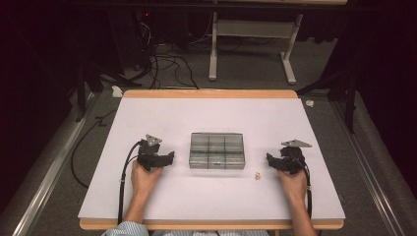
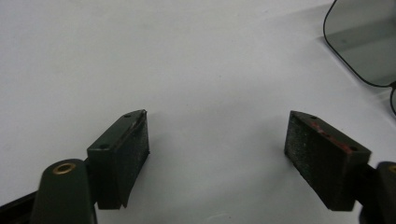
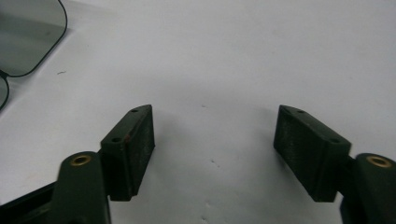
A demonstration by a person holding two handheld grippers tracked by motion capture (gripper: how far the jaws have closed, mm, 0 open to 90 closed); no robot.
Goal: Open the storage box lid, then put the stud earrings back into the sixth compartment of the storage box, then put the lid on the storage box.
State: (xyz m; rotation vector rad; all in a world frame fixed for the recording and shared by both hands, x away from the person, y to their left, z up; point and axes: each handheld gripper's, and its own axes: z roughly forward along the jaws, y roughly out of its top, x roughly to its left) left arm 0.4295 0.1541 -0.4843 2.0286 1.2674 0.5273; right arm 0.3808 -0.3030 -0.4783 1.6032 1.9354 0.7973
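Centrally, clear box long axis L-R, claws apart, maybe lidded.

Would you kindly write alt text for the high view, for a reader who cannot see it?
A clear compartment box sits mid-table on a white table, flanked by a person's two hand-held tongs, left tongs and right tongs, both open and empty. A small pale object lies just in front of the box's right corner.
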